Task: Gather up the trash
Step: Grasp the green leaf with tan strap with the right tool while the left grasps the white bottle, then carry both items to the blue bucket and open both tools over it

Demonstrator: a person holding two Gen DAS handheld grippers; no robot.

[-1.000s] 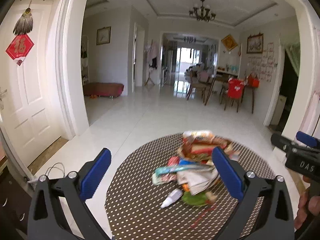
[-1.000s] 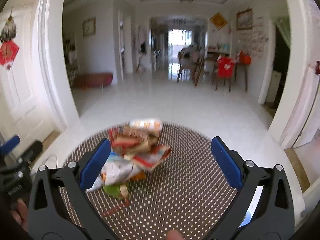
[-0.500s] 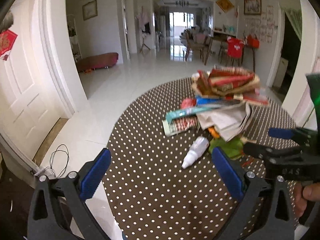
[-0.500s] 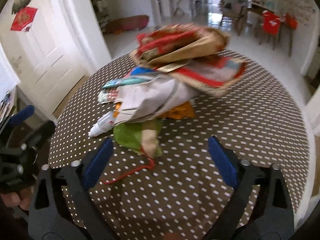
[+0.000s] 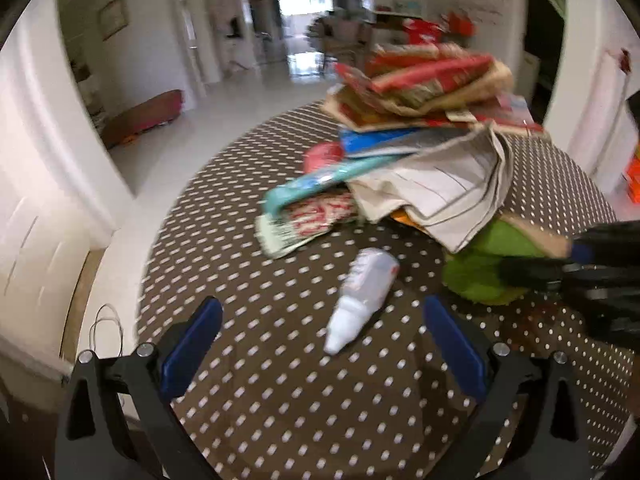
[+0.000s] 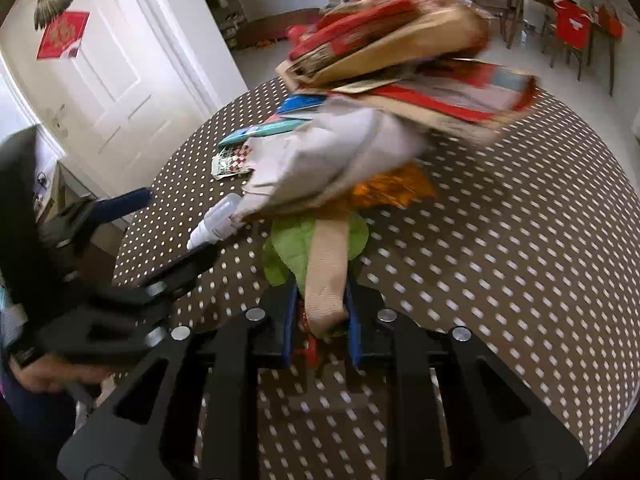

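- The round bench (image 5: pixel 280 420) carries a brown cloth with white dots. The trash sits in one loose heap on its far half.
- Top of the heap: crumpled red and tan wrappers (image 5: pixel 424 80). Below them lies a creased white paper sheet (image 5: pixel 444 196), and a teal packet (image 5: pixel 316 186) sticks out toward the left over a red-and-white patterned packet (image 5: pixel 312 220).
- A small white squeeze bottle (image 5: pixel 362 300) lies on its side on the cloth, just clear of the heap, with its nozzle toward the near edge.
- At the near edge of the heap lies a green wrapper (image 6: pixel 292 246), with a tan strip (image 6: pixel 326 276) lying across it and an orange wrapper (image 6: pixel 396 190) just behind it.
- Right claw (image 6: pixel 320 320): the jaws have just been closing and now stand narrow, with the blue pads on either side of the near end of the tan strip. The pads appear to press on the strip.
- Left claw (image 5: pixel 320 344): the jaws stand wide. Nothing is gripped. The white squeeze bottle lies just ahead of the gap between its fingers.
- In the right wrist view the left claw appears at the left edge, held by a hand (image 6: pixel 52 372).
- Both views are blurred, so print on the wrappers is not legible.
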